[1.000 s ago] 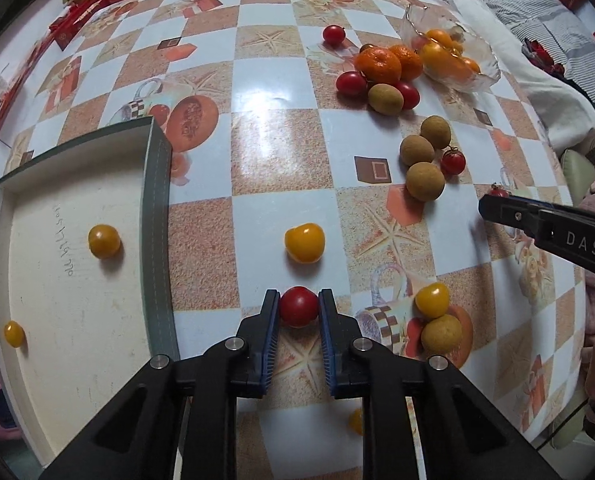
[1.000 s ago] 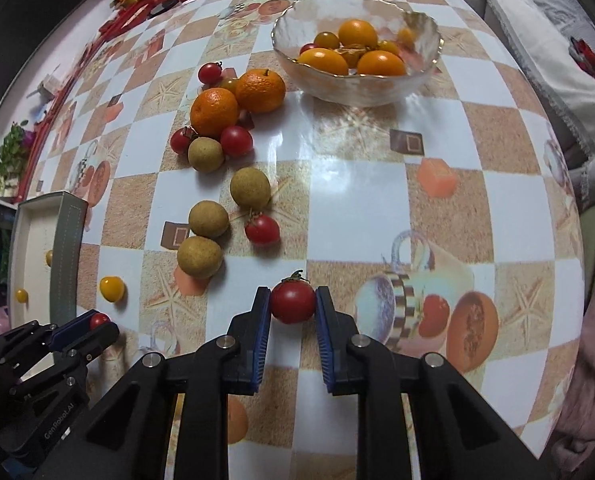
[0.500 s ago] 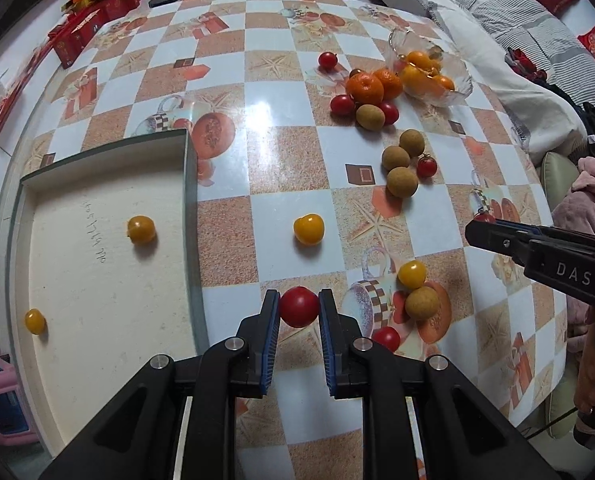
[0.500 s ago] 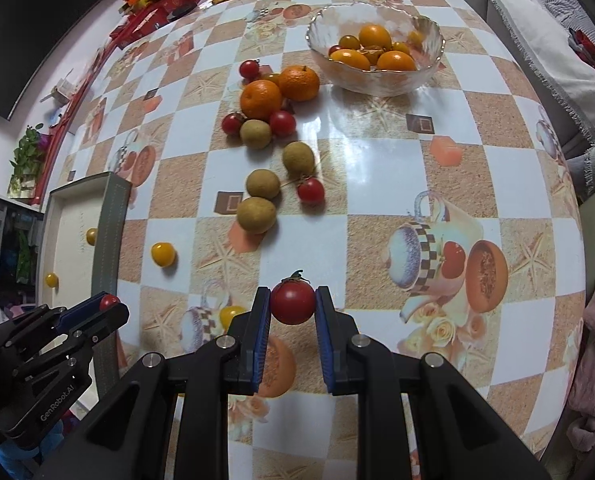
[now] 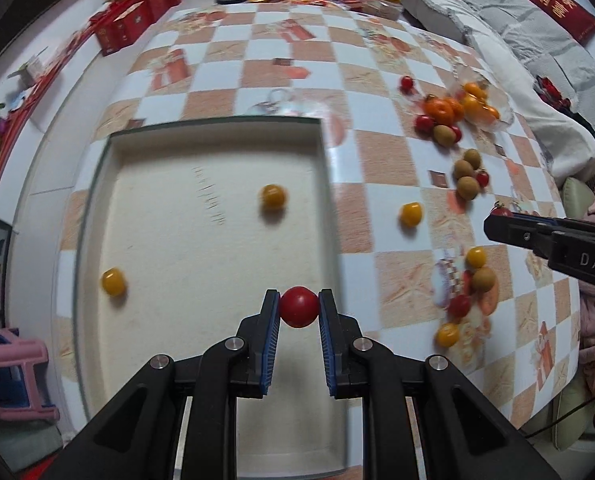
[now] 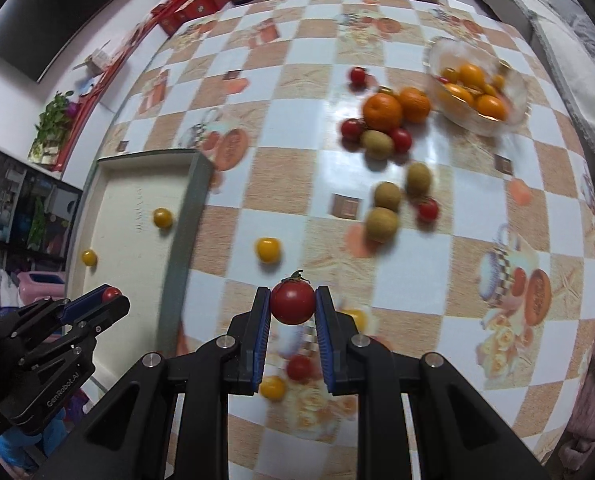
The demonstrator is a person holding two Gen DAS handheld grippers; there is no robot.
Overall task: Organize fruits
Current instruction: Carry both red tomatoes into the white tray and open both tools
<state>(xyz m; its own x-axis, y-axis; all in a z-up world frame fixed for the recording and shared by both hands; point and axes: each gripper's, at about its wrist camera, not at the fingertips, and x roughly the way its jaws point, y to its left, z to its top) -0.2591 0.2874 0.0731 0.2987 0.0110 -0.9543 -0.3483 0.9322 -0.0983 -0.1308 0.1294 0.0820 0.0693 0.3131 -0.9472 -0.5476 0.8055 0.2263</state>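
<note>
My left gripper [image 5: 298, 312] clamped on a round red tomato [image 5: 298, 306] above the tray [image 5: 329, 200], my right gripper [image 6: 292, 305] pinching a stemmed tomato [image 6: 292, 302], stem up, over the table [image 6: 297, 56].

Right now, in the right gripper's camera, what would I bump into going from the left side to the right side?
left gripper holding a small red tomato → tray with two yellow tomatoes → loose yellow tomato → red tomato in the right gripper → oranges → glass bowl of orange fruit.
</note>
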